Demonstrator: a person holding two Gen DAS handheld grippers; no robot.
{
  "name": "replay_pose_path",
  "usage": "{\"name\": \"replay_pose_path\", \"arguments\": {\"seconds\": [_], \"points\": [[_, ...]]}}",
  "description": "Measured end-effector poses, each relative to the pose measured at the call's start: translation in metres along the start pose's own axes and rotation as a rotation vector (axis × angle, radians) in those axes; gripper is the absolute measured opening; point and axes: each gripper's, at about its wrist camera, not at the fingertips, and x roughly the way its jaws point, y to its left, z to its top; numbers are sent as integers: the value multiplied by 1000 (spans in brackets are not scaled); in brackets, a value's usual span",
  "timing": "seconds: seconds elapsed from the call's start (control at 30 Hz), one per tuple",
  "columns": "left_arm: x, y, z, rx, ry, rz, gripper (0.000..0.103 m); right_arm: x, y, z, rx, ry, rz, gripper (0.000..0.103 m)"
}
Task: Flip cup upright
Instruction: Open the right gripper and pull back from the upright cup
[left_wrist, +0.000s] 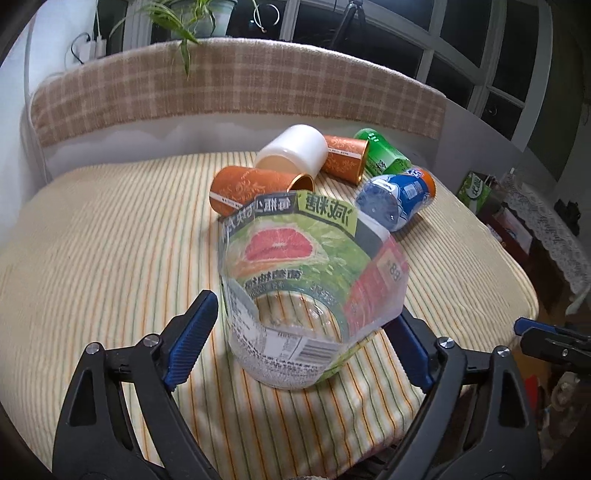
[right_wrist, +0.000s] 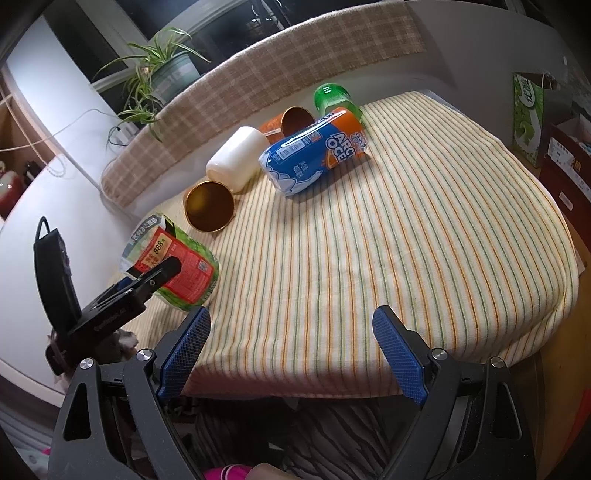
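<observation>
Clear plastic cup (left_wrist: 310, 295) with a fruit label lies between the left gripper's (left_wrist: 303, 332) spread jaws; orange tubes (left_wrist: 255, 188) crowd behind at frame centre. Right gripper (right_wrist: 291, 354) gapes, holding nothing.

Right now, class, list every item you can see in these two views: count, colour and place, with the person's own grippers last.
Clear plastic cup: 1, green and red label, lying tilted at near cloth edge.
Orange cups: 2, on their sides, mid-cloth.
White cup: 1, on its side.
Blue-orange cup: 1, lying.
Green cup: 1, farthest.
Striped cloth: 1, cream.
Potted plant: 1, green, sill.
Left gripper: black, blue pads, open around clear cup.
Right gripper: open, empty.
</observation>
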Motion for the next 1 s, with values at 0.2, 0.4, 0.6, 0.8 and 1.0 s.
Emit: {"name": "replay_pose_path", "arguments": {"seconds": [0.2,0.4,0.6,0.8,1.0], "points": [[-2,2,-7,-5,19,-15,91,0,5,-2,-20,-10,7,90],[-14,10,-19,-20,12,-11,92,-5,26,-4,-105,-62,-2,90],[-47,22,-31,-44,-82,57,92,-10,51,-4,-216,-170,-26,90],[-97,23,-28,-41,-264,164,92,-20,79,-2,-312,-305,-39,90],[-139,18,-17,-18,-427,251,103,-31,99,1,-373,-416,-62,96]]}}
